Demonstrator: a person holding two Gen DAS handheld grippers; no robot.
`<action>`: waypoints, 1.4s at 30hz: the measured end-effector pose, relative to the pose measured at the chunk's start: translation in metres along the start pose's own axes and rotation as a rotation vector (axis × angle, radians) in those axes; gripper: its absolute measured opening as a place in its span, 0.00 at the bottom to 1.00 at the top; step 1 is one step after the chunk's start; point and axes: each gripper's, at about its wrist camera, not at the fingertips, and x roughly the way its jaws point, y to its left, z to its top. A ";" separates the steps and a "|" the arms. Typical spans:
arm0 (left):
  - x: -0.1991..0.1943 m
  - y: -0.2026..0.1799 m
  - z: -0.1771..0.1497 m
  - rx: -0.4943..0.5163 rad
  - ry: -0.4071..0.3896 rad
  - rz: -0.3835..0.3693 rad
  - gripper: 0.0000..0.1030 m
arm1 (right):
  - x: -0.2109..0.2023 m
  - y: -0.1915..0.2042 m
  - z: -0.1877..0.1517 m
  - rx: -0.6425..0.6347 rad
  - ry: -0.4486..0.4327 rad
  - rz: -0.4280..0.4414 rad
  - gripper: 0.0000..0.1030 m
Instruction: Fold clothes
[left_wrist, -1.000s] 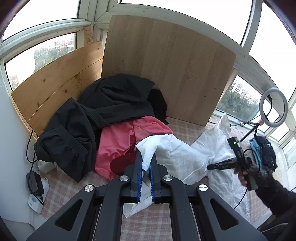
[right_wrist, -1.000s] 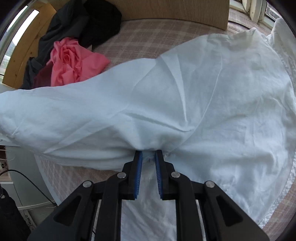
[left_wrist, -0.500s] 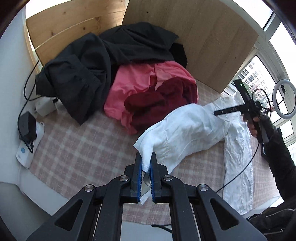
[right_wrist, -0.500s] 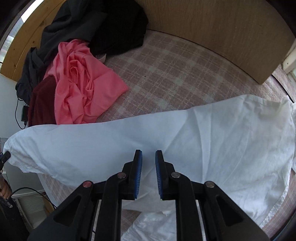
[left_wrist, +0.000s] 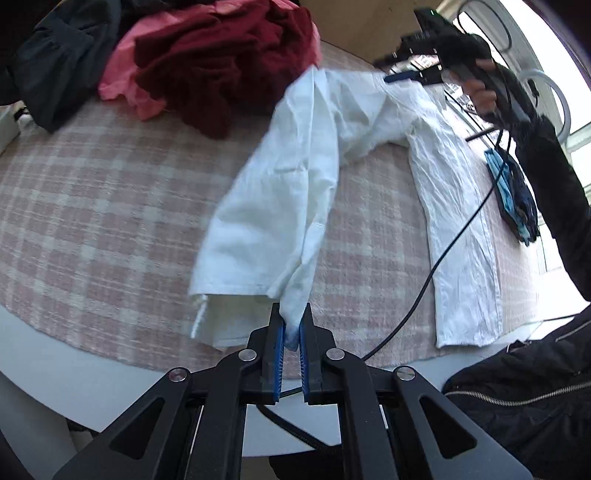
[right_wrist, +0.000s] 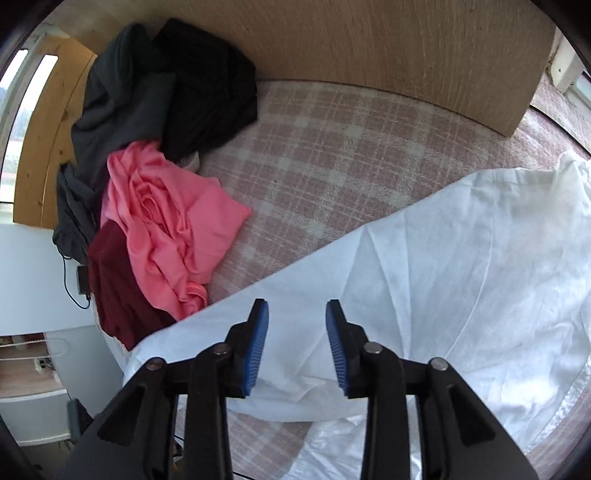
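Observation:
A white shirt lies spread over the pink checked cloth, one sleeve stretched toward the near edge. My left gripper is shut on the tip of that sleeve, low over the table's front edge. The right gripper hovers above the shirt's white body; its jaws are opening and nothing sits between the blue pads. In the left wrist view the right gripper shows at the far end of the shirt, held by a hand in a dark sleeve.
A pile of clothes sits at the back left: a pink garment, a dark red one and black ones. Wooden boards stand behind. A black cable crosses the shirt. A blue and dark item lies at the right.
My left gripper dropped toward the near table edge, pulling the sleeve out flat. The right gripper let go of the shirt, lifted off it and its jaws spread apart.

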 end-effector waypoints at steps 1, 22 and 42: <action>0.009 -0.005 -0.004 0.014 0.026 -0.016 0.06 | -0.003 0.003 0.003 0.005 -0.012 -0.017 0.36; -0.004 0.014 0.004 0.060 -0.034 0.028 0.06 | -0.009 0.054 0.002 -0.171 0.027 -0.300 0.36; 0.018 0.013 -0.017 0.109 0.108 0.045 0.06 | 0.027 -0.006 0.000 -0.106 0.237 -0.326 0.36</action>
